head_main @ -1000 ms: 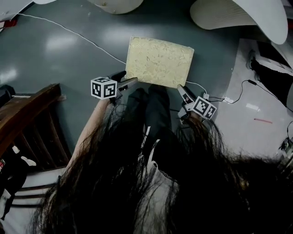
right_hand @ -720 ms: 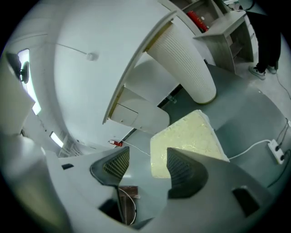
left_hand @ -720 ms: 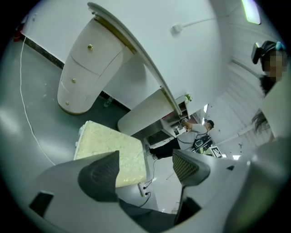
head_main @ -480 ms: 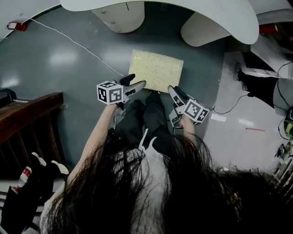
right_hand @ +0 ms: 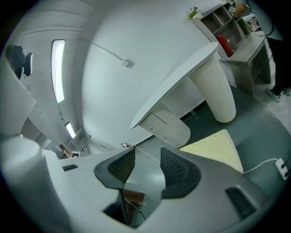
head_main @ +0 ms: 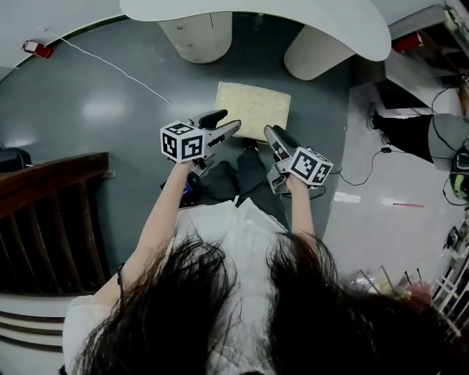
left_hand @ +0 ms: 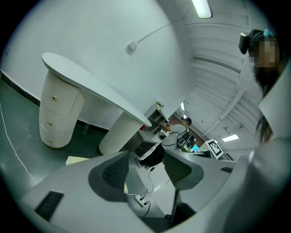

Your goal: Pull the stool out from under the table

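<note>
The stool [head_main: 253, 110], with a pale yellow rectangular cushion, stands on the grey floor just in front of the white table [head_main: 256, 18], out from under its top. My left gripper [head_main: 223, 121] hangs in the air near the stool's near left corner, without touching it. My right gripper [head_main: 270, 132] hovers by the near right corner, also apart from it. Both sets of jaws are closing with nothing between them. The left gripper view shows my left gripper [left_hand: 145, 166] over a sliver of the stool [left_hand: 77, 160]. The right gripper view shows my right gripper [right_hand: 148, 166] beside the stool [right_hand: 213, 145].
A dark wooden chair [head_main: 51, 212] stands at the left. A white cable [head_main: 110, 66] crosses the floor. A power strip with cords [head_main: 344, 192] lies at the right. The table's two white pedestals [head_main: 198, 36] stand behind the stool. A person [left_hand: 175, 132] is at a far desk.
The head view has risen and the stool looks smaller. Both grippers have lifted away from the stool's near edge, and their jaws stand narrower than before.
</note>
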Action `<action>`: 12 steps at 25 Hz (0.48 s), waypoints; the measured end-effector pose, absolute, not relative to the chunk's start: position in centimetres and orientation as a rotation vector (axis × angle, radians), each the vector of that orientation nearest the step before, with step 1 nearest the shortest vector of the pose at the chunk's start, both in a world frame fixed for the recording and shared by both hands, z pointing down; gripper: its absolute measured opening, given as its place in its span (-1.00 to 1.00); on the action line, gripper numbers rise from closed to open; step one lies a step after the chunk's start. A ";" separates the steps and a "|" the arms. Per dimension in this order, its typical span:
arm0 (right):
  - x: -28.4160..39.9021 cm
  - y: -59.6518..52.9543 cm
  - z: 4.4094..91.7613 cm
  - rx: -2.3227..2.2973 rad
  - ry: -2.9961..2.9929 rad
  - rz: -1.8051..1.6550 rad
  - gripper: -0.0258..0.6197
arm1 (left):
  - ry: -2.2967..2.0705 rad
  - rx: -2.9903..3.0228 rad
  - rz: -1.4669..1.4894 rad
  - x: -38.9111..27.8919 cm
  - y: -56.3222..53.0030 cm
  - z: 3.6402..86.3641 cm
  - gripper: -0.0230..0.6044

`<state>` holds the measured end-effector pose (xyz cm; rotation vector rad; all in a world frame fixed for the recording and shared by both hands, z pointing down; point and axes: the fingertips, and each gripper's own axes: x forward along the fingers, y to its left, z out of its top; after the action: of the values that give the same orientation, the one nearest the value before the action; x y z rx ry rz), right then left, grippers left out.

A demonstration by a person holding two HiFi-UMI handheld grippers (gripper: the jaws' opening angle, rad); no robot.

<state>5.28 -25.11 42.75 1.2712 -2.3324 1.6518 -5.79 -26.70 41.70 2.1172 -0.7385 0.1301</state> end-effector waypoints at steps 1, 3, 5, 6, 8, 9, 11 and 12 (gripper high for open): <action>4.8 -24.9 42.0 1.279 -2.346 1.650 -0.37 | -0.734 2.124 0.107 -6.0 -26.6 41.0 -0.16; 4.2 -24.2 41.0 1.294 -2.365 1.619 -0.42 | -0.719 2.130 0.051 -6.5 -26.4 39.4 -0.25; 4.0 -23.3 40.1 1.313 -2.381 1.564 -0.48 | -0.699 2.142 0.010 -7.0 -26.0 38.0 -0.32; 3.9 -22.8 39.7 1.325 -2.391 1.540 -0.52 | -0.691 2.154 -0.002 -7.2 -25.6 37.4 -0.35; 4.1 -21.6 38.7 1.346 -2.406 1.509 -0.59 | -0.681 2.182 -0.005 -7.5 -24.7 36.6 -0.38; 4.4 -20.9 38.3 1.358 -2.409 1.493 -0.60 | -0.678 2.196 0.003 -7.5 -24.2 36.2 -0.39; 5.1 -19.6 37.2 1.374 -2.415 1.460 -0.62 | -0.676 2.222 0.034 -7.6 -23.3 35.6 -0.40; 5.4 -19.0 36.7 1.375 -2.420 1.443 -0.62 | -0.679 2.235 0.051 -7.6 -22.8 35.3 -0.40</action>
<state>5.35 -18.95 36.71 1.3746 -2.4200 1.4431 -7.58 -22.81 35.27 2.2352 -0.6789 0.0512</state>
